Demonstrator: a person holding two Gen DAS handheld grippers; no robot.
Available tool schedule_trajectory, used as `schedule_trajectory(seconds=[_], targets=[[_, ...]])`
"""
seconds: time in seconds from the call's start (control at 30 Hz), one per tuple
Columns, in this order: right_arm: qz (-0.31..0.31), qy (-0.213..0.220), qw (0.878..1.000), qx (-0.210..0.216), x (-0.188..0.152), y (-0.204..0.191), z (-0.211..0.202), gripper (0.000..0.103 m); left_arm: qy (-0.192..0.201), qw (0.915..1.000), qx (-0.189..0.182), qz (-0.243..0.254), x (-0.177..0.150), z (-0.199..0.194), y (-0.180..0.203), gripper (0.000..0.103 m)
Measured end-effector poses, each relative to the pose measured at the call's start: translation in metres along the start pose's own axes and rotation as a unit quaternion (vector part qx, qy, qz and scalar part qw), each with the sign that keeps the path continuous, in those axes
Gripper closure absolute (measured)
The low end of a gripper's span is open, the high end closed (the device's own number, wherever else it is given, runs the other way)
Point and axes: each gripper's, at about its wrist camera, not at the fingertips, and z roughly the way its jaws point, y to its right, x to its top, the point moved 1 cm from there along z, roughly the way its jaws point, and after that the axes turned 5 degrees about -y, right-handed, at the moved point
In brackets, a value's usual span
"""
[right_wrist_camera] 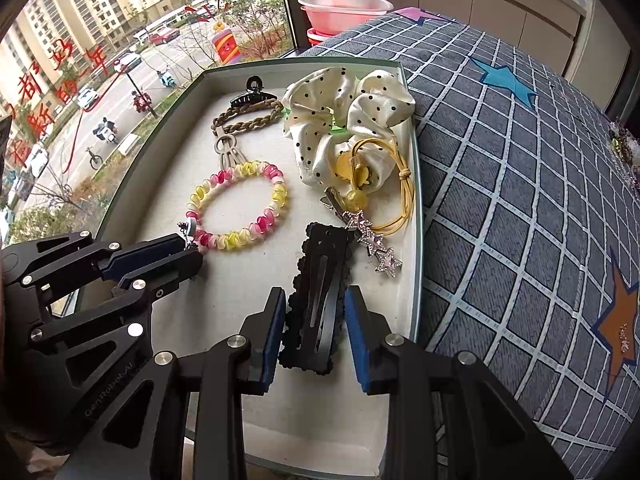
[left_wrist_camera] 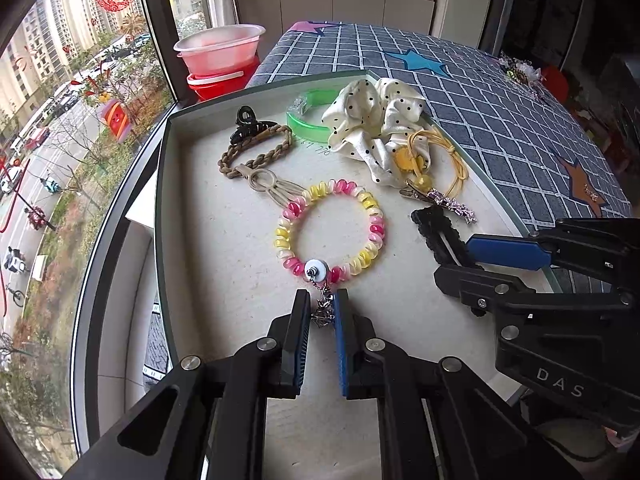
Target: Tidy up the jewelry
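Placing step, inside tray (left_wrist_camera: 168, 184): left hand-held gripper (left_wrist_camera: 323, 312) pinches bracelet (left_wrist_camera: 330, 228) charm; right hand-held gripper (right_wrist_camera: 316, 320) straddles black clip (right_wrist_camera: 318, 300), jaws apart; next, release and withdraw.

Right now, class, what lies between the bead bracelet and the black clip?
Only bare tray floor between bracelet and clip; the right wrist view shows it best.

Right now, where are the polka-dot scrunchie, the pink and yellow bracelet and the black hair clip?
polka-dot scrunchie (left_wrist_camera: 372, 116), left wrist view, on its folded satin.
pink and yellow bracelet (left_wrist_camera: 370, 200), left wrist view, on a yellow bead.
black hair clip (right_wrist_camera: 320, 288), right wrist view, on its flat middle.
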Motion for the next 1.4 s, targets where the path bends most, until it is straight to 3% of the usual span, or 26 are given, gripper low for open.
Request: schedule_trajectory(seconds=[0.33, 0.6, 0.63, 0.67, 0.7, 0.77, 0.87, 1.0, 1.17, 1.2, 1.4], targets=[[0.028, 0.028, 0.998, 0.040, -0.001, 0.007, -0.024, 0.053, 0.020, 0.9997, 0.011, -0.008, 0.000, -0.012, 0.001, 0.083], [0.062, 0.062, 0.996, 0.024, -0.001, 0.028, -0.057, 0.049, 0.042, 0.9987, 0.000, -0.027, 0.005, -0.028, -0.002, 0.083], [0.066, 0.064, 0.996, 0.021, -0.001, 0.031, -0.059, 0.048, 0.043, 0.9986, -0.001, -0.030, 0.005, -0.029, -0.002, 0.070], [0.071, 0.066, 0.995, 0.019, -0.001, 0.033, -0.061, 0.047, 0.045, 0.9984, 0.001, -0.034, 0.006, -0.030, -0.003, 0.047], [0.074, 0.067, 0.995, 0.018, -0.001, 0.036, -0.063, 0.046, 0.049, 0.9979, 0.007, -0.041, 0.007, -0.032, -0.004, 0.000], [0.079, 0.070, 0.994, 0.014, -0.001, 0.039, -0.066, 0.044, 0.073, 0.9961, 0.021, -0.044, 0.006, -0.041, -0.004, 0.000], [0.080, 0.073, 0.994, 0.009, -0.001, 0.041, -0.068, 0.041, 0.071, 0.9963, 0.011, -0.047, 0.005, -0.044, -0.007, 0.000], [0.062, 0.078, 0.995, -0.003, 0.002, 0.033, -0.070, 0.022, 0.062, 0.9963, 0.034, -0.048, 0.004, -0.043, -0.008, 0.000], [0.034, 0.086, 0.996, -0.016, 0.004, 0.020, -0.073, 0.019, 0.065, 0.9950, 0.046, -0.060, 0.001, -0.046, -0.013, 0.000], [0.030, 0.086, 0.996, -0.018, 0.005, 0.018, -0.072, 0.011, 0.067, 0.9945, 0.051, -0.062, 0.001, -0.047, -0.014, 0.000], [0.021, 0.092, 0.995, -0.028, 0.007, 0.013, -0.072, 0.010, 0.072, 0.9931, 0.061, -0.069, 0.001, -0.050, -0.017, 0.000]])
